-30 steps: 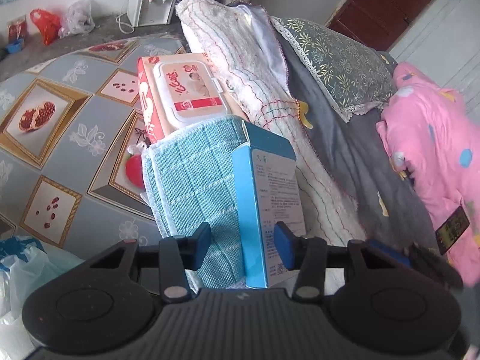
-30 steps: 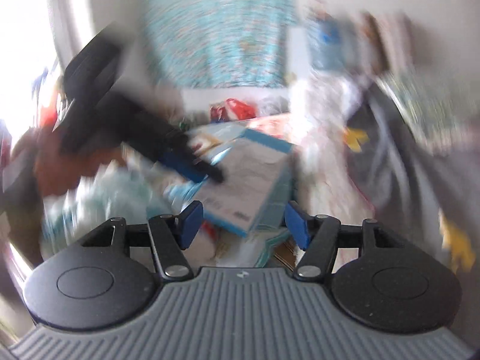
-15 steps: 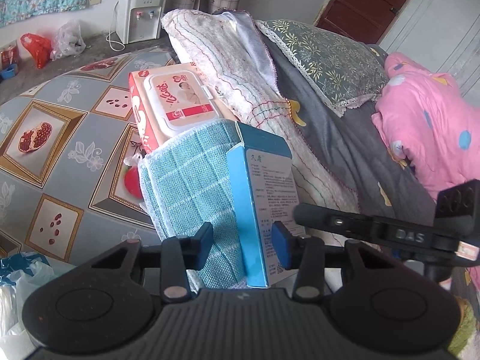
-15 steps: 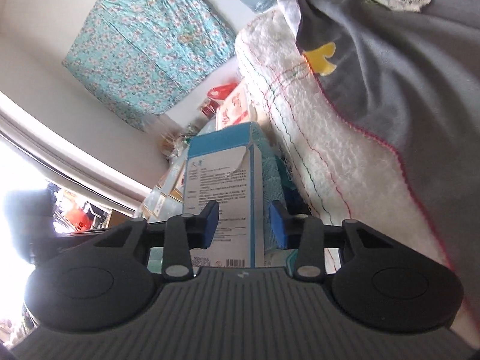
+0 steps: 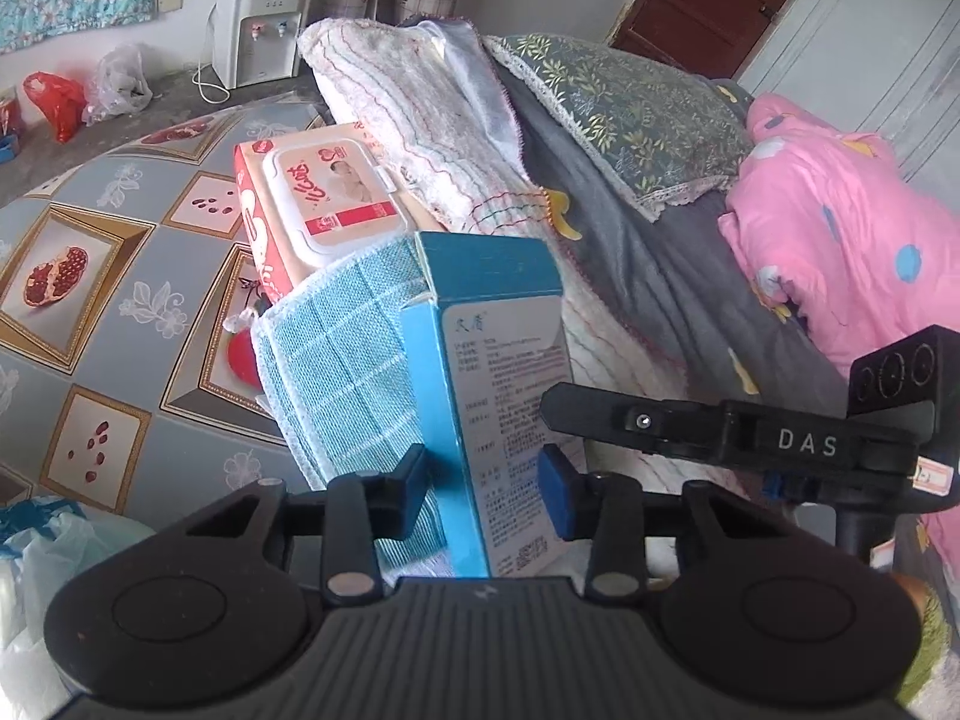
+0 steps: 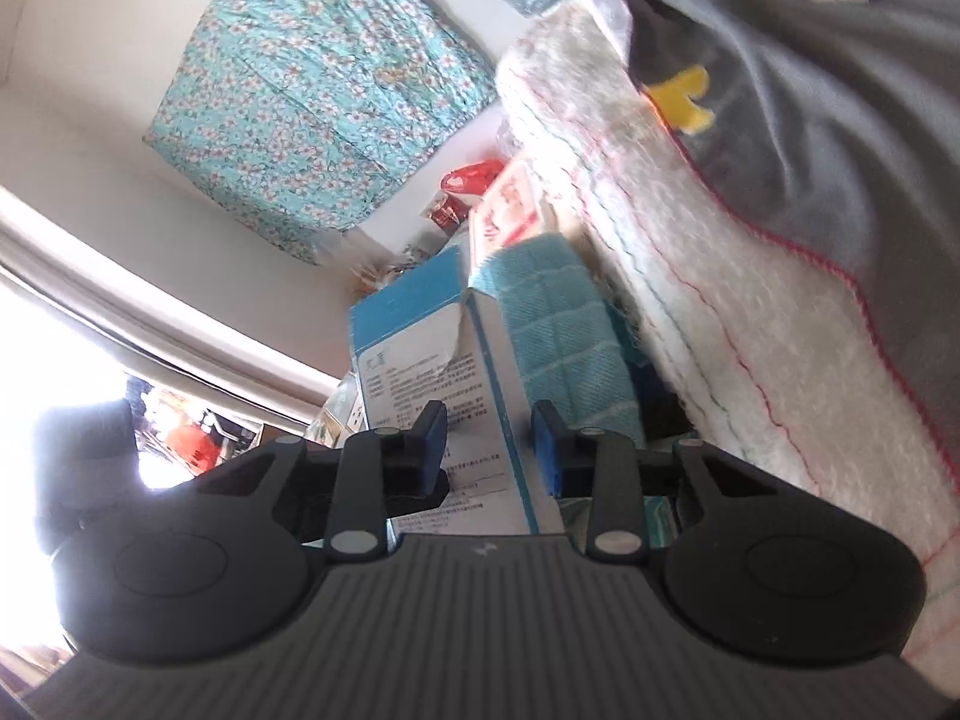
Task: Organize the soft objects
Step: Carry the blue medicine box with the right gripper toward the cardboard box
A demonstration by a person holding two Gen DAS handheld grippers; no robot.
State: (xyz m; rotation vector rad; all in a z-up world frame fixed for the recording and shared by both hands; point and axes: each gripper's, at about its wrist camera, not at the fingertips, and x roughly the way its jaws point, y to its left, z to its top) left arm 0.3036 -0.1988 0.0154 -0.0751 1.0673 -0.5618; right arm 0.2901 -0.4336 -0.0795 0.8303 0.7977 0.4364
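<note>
Blue box (image 5: 504,384) is stood on end against teal towel (image 5: 342,360), wipes pack (image 5: 318,204) behind. It is bracketed by left gripper (image 5: 483,489) and right gripper (image 6: 489,450), pads seemingly touching; blur hides firmness. Uneven squeeze could topple it.

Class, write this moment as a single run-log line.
left gripper: open astride blue box | right gripper: open, at same box | teal cloth: beside box | wipes pack: behind
</note>
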